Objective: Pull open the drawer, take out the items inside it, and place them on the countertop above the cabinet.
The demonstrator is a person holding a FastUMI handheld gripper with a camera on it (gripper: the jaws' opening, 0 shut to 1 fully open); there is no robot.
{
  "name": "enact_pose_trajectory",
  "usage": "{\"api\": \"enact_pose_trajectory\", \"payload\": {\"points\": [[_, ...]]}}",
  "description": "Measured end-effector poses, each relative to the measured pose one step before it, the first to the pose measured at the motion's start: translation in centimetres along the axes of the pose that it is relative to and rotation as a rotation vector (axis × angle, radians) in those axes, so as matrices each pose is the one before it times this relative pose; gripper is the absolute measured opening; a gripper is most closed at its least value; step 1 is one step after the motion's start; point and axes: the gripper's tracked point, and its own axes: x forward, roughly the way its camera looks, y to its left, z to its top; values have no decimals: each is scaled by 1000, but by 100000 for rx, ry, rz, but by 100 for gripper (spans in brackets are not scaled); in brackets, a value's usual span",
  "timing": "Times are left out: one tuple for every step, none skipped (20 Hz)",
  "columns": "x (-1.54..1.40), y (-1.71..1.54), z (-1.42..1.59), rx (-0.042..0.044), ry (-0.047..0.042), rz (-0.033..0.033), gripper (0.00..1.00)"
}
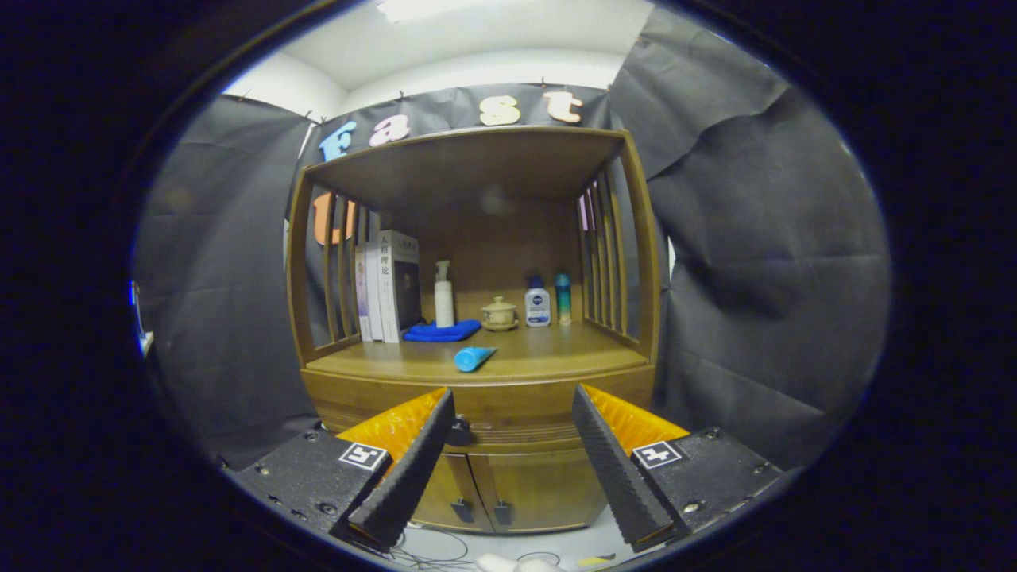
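A wooden cabinet (477, 381) stands straight ahead, with an open shelf above its countertop (540, 357). A blue tube (473, 357) lies on its side near the countertop's front edge. The drawer front (516, 433) sits just under the countertop and looks closed, with a dark knob (459, 431) beside my left finger. My gripper (512, 409) is open, fingers spread wide in front of the drawer with nothing between them. What the drawer holds is hidden.
At the back of the countertop stand books (389, 286), a white pump bottle (443, 298) on a blue cloth (442, 331), a small lidded pot (499, 314) and two bottles (548, 302). Two lower doors (508, 485) sit under the drawer. Cables lie on the floor (445, 548).
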Motion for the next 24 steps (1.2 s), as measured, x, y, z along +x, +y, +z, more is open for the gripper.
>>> {"api": "enact_pose_trajectory", "payload": {"points": [[183,-467,-315,331,450,-377,98],[140,-362,-229,-91,298,-399,98],[175,-230,-143,-128,473,-501,98],[178,-205,-263,148,433,-367,98],[104,-98,-290,380,668,-99,98],[142,6,-140,579,448,243,98],[77,62,-181,259,626,263,98],[91,-12,-165,-126,326,119,98],[57,-47,-138,-531,135,-21,98],[136,37,-175,-502,111,-18,98],[121,80,-243,-326,435,64,98],[53,106,-308,-231,761,240,98],[51,124,-241,32,649,351,98],[-15,40,-103,7,437,247,98],[5,57,-41,-61,-19,281,98],[69,73,67,-116,-378,56,98],[-29,-5,38,-278,-172,120,98],[-52,28,-27,-301,-34,228,98],[-48,17,-9,-127,-66,102,98],[3,31,-4,-9,-51,-59,98],[-22,-65,-14,123,-56,-15,98],[54,-19,-14,14,185,13,98],[-13,71,-62,-111,-41,75,98],[13,-26,-19,-192,-55,-56,98]]}}
